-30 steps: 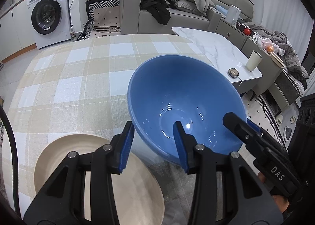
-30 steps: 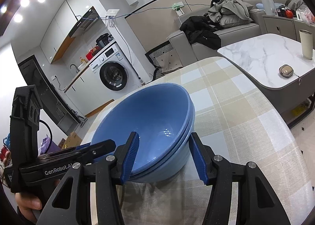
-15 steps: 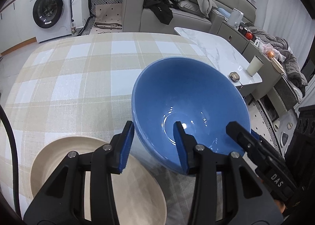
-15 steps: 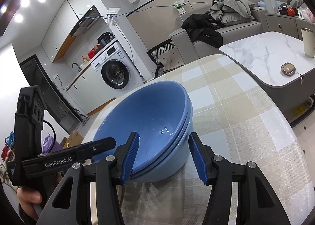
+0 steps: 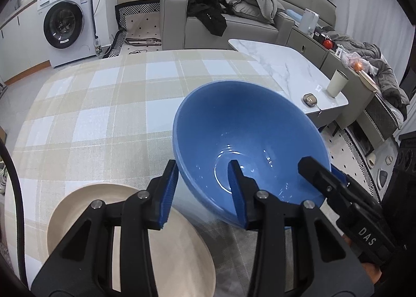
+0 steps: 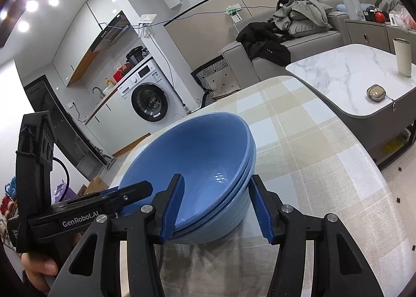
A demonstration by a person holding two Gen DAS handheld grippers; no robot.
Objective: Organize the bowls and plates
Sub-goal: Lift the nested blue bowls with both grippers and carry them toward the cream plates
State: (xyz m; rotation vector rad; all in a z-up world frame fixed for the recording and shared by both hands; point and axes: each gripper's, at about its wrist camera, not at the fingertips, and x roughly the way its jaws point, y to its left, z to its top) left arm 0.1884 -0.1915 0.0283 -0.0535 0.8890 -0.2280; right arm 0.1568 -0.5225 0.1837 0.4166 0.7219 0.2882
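Nested blue bowls point(image 5: 247, 138) stand on the checked tablecloth point(image 5: 104, 115); the right wrist view shows their stacked rims point(image 6: 197, 162). My left gripper point(image 5: 202, 193) is open, its two fingers astride the near rim, one inside the bowl and one outside. My right gripper point(image 6: 215, 206) is open, its fingers astride the opposite rim; it shows in the left wrist view point(image 5: 338, 193). The left gripper shows in the right wrist view point(image 6: 109, 203). A beige plate point(image 5: 130, 232) lies under the left gripper's left finger.
The table's right edge runs close beside the bowls. A marble coffee table point(image 5: 280, 68) with a cup point(image 5: 336, 82) and a small case point(image 5: 310, 99) stands beyond it. A sofa point(image 5: 234, 19) and washing machine point(image 5: 67, 26) are behind.
The stacked bowls have shifted slightly toward the table's right edge in the left view. Both grippers keep the same open stance around the rim.
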